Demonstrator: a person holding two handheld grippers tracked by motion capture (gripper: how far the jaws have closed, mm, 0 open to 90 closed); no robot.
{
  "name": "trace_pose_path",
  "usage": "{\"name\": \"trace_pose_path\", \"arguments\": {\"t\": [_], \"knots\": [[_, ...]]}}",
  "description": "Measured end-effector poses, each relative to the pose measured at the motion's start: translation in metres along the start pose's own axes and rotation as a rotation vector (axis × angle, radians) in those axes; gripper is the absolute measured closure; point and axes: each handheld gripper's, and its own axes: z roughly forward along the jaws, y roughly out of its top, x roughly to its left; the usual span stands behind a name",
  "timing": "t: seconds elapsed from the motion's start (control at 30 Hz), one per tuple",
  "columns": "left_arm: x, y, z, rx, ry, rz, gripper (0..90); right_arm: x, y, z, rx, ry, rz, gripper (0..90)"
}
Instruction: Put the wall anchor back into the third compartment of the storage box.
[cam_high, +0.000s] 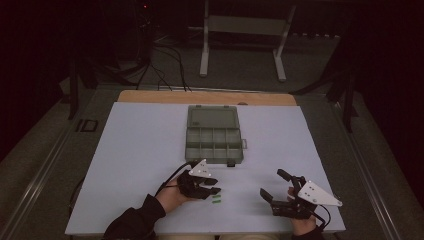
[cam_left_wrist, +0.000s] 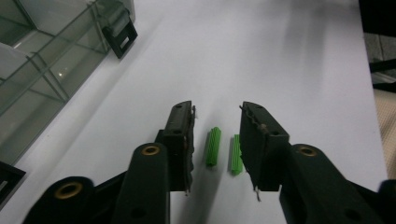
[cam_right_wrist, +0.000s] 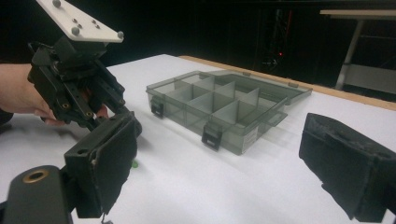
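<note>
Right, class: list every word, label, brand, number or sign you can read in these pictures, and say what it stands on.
None can be read.
The compartment box has a pale sticker on its front wall; any print on it is too small and blurred to read.
The grey plate on the left gripper shows screw heads, no lettering.
The green plugs carry ridges, no text.

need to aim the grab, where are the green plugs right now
The two green plugs lie side by side on the white sheet, between the jaws of the left tongs, just in front of the compartment box.
</note>
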Motion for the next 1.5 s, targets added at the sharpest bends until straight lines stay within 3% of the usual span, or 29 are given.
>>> {"name": "trace_pose_path", "arguments": {"t": [0.23,0.5,0.77,0.9,1.33,1.37,1.5], "knots": [[0.0,-0.003,0.007,0.039,0.018,0.008,67.0,0.0,0.0,0.0,0.001,0.0,-0.002,11.2],[-0.001,-0.004,0.015,0.068,0.007,0.012,71.0,0.0,0.0,0.0,0.001,0.002,0.002,11.2],[0.0,-0.003,0.015,0.073,0.036,0.023,82.3,0.0,0.0,0.001,0.007,0.002,0.002,11.2],[0.001,-0.002,0.014,0.07,0.033,0.013,83.0,0.001,0.0,0.001,0.006,0.002,0.003,11.2],[0.007,0.02,-0.025,-0.019,0.057,0.005,83.3,0.0,0.0,0.001,0.003,0.002,0.002,11.3],[0.009,0.027,-0.036,-0.041,0.067,0.006,83.3,0.0,0.0,0.001,0.005,0.002,0.003,11.3],[0.014,0.036,-0.047,-0.057,0.082,0.009,83.3,0.0,0.0,0.0,0.002,0.002,0.002,11.3]]}}
